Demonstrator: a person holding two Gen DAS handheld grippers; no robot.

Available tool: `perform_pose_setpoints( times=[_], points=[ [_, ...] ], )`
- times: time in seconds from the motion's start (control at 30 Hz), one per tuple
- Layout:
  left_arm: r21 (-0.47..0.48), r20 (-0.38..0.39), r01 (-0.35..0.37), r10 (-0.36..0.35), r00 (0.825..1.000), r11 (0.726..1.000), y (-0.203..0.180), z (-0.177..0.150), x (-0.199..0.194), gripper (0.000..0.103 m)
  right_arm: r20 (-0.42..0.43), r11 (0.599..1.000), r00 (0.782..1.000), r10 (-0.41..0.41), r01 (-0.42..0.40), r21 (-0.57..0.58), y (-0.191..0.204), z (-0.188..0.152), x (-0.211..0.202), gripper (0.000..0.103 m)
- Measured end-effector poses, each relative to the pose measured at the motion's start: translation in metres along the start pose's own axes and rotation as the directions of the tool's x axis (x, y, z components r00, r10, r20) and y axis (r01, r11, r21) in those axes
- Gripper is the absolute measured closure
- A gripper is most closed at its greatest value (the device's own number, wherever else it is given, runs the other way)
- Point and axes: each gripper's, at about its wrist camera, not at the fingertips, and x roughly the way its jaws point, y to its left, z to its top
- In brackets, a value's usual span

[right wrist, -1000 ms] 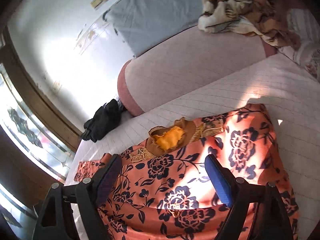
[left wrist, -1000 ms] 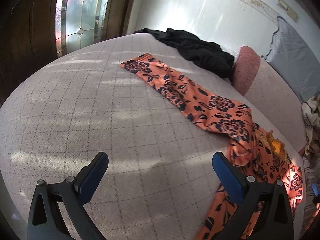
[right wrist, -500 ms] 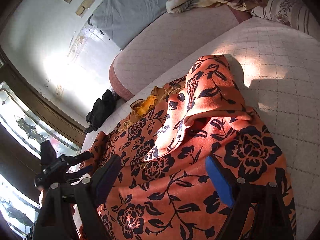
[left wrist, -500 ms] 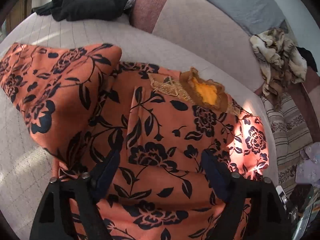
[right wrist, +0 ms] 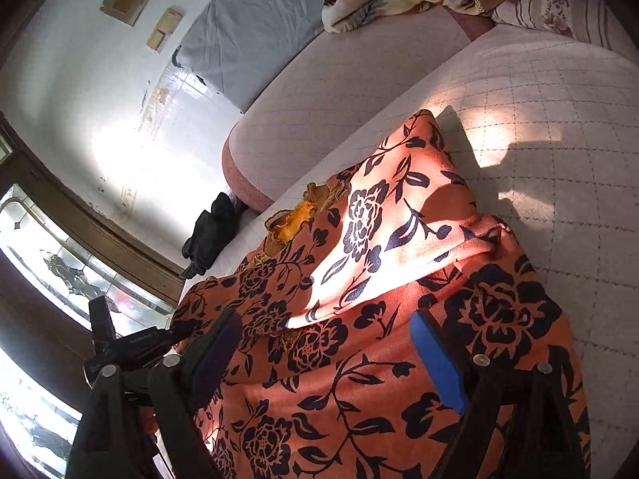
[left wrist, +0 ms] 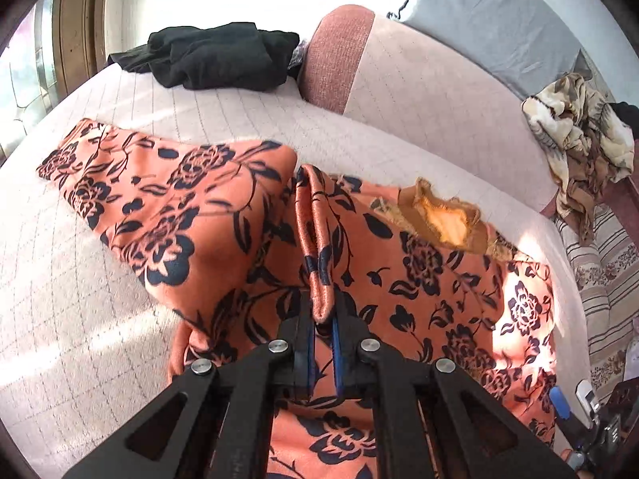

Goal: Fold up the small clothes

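An orange garment with dark blue flowers (left wrist: 419, 279) lies on the pale checked bed cover (left wrist: 80, 319), its yellow-brown collar (left wrist: 443, 215) toward the bolster. My left gripper (left wrist: 323, 319) is shut on a raised fold of the garment's edge, near the left sleeve (left wrist: 159, 207), which is folded in over the body. In the right wrist view the same garment (right wrist: 359, 379) lies under my right gripper (right wrist: 327, 351), which is open just above the cloth. The right sleeve (right wrist: 391, 215) lies folded inward in sunlight. The left gripper (right wrist: 131, 343) shows at the left there.
A black garment (left wrist: 215, 56) lies at the bed's far end by a pink bolster (left wrist: 399, 76). A grey pillow (left wrist: 499, 20) leans on the wall. A brown-and-cream blanket (left wrist: 575, 135) is heaped at the right. A stained-glass window (right wrist: 60, 271) is at the left.
My left gripper swung from the bare cover over to the garment, then shut on a fold of it. Both sleeves have come folded inward. My right gripper stays open over the cloth.
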Motion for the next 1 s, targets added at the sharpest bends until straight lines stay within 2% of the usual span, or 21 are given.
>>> perform_pose_setpoints(
  times=[0.07, 0.1, 0.17, 0.23, 0.27, 0.3, 0.37, 0.4, 0.43, 0.47, 0.5, 0.53, 0.6, 0.63, 0.67, 0.73, 0.77, 0.83, 0.9, 0.93, 1.0],
  points=[
    [0.008, -0.089, -0.044, 0.045, 0.995, 0.999, 0.007, -0.010, 0.028, 0.096, -0.012, 1.000, 1.000, -0.013, 0.013, 0.012, -0.002, 0.000, 0.003, 0.015],
    [0.001, -0.118, -0.042, 0.042, 0.992, 0.999, 0.011, -0.014, 0.038, 0.094, -0.021, 1.000, 1.000, -0.014, 0.015, 0.018, -0.004, 0.001, 0.004, 0.015],
    [0.022, -0.071, -0.035, 0.036, 0.997, 0.999, 0.013, -0.016, 0.034, 0.092, -0.022, 0.999, 1.000, -0.008, 0.009, 0.048, -0.004, 0.006, -0.001, 0.015],
    [0.037, -0.077, -0.036, 0.038, 0.996, 0.999, 0.012, -0.015, 0.034, 0.092, 0.001, 0.996, 0.999, 0.044, -0.044, 0.078, 0.000, 0.021, -0.008, 0.014],
    [0.037, -0.079, -0.029, 0.032, 0.996, 0.999, 0.011, -0.014, 0.035, 0.092, 0.008, 0.995, 0.998, 0.059, -0.060, 0.079, 0.003, 0.032, -0.007, 0.009],
    [0.034, -0.080, -0.020, 0.022, 0.997, 0.999, 0.013, -0.014, 0.035, 0.092, 0.006, 0.994, 0.997, 0.074, -0.075, 0.079, 0.006, 0.045, -0.001, 0.004],
    [0.030, -0.085, 0.001, 0.002, 0.996, 1.000, 0.017, -0.011, 0.034, 0.092, -0.017, 0.984, 0.990, 0.141, -0.138, 0.116, 0.001, 0.073, 0.023, 0.004],
    [0.022, -0.093, 0.018, -0.016, 0.996, 1.000, 0.021, -0.011, 0.031, 0.092, -0.034, 0.980, 0.988, 0.150, -0.144, 0.139, -0.008, 0.084, 0.039, 0.003],
    [0.007, -0.105, 0.039, -0.039, 0.994, 0.999, 0.024, -0.010, 0.029, 0.091, -0.067, 0.983, 0.994, 0.088, -0.076, 0.165, -0.025, 0.092, 0.057, 0.003],
    [-0.013, -0.107, 0.058, -0.059, 0.992, 0.998, 0.030, -0.009, 0.022, 0.087, -0.136, 0.973, 0.991, -0.015, 0.046, 0.227, -0.047, 0.092, 0.076, 0.005],
    [-0.029, -0.088, 0.081, -0.083, 0.993, 0.996, 0.037, -0.007, 0.010, 0.083, -0.142, 0.957, 0.990, -0.002, 0.043, 0.288, -0.062, 0.090, 0.080, 0.007],
    [-0.042, -0.058, 0.108, -0.111, 0.992, 0.993, 0.047, -0.005, -0.005, 0.078, -0.094, 0.962, 0.995, 0.018, 0.008, 0.275, -0.056, 0.091, 0.070, 0.007],
    [-0.099, 0.017, 0.181, -0.180, 0.983, 0.978, 0.080, 0.002, -0.034, 0.041, -0.045, 0.986, 0.999, 0.000, 0.007, 0.168, -0.028, 0.088, 0.042, 0.007],
    [-0.140, 0.064, 0.201, -0.193, 0.979, 0.970, 0.101, 0.007, -0.046, 0.033, -0.010, 0.993, 1.000, 0.004, -0.003, 0.120, -0.015, 0.080, 0.027, 0.006],
    [-0.192, 0.116, 0.191, -0.171, 0.978, 0.963, 0.124, 0.013, -0.055, 0.028, 0.007, 0.997, 1.000, 0.019, -0.019, 0.079, -0.004, 0.070, 0.014, 0.005],
    [-0.317, 0.179, 0.172, -0.119, 0.977, 0.933, 0.178, 0.028, -0.061, 0.027, -0.025, 1.000, 0.999, 0.023, -0.023, 0.003, 0.014, 0.044, 0.003, 0.004],
    [-0.396, 0.186, 0.175, -0.108, 0.977, 0.901, 0.206, 0.037, -0.056, 0.028, -0.044, 0.999, 0.999, 0.012, -0.014, -0.029, 0.017, 0.027, -0.001, 0.004],
    [-0.559, 0.204, 0.199, -0.100, 0.974, 0.805, 0.261, 0.049, -0.040, 0.029, -0.092, 0.997, 0.995, -0.029, 0.023, -0.072, 0.021, -0.001, 0.004, 0.004],
    [-0.650, 0.181, 0.175, -0.073, 0.981, 0.740, 0.300, 0.063, -0.021, 0.029, -0.117, 0.994, 0.991, -0.066, 0.054, -0.097, 0.013, -0.021, 0.009, 0.004],
    [-0.666, 0.177, 0.158, -0.052, 0.983, 0.729, 0.312, 0.070, -0.012, 0.029, -0.134, 0.992, 0.988, -0.081, 0.068, -0.102, 0.012, -0.026, 0.015, 0.004],
    [-0.662, 0.160, 0.119, -0.016, 0.987, 0.740, 0.328, 0.084, 0.002, 0.030, -0.148, 0.990, 0.985, -0.092, 0.074, -0.120, 0.010, -0.028, 0.021, 0.005]
  ],
)
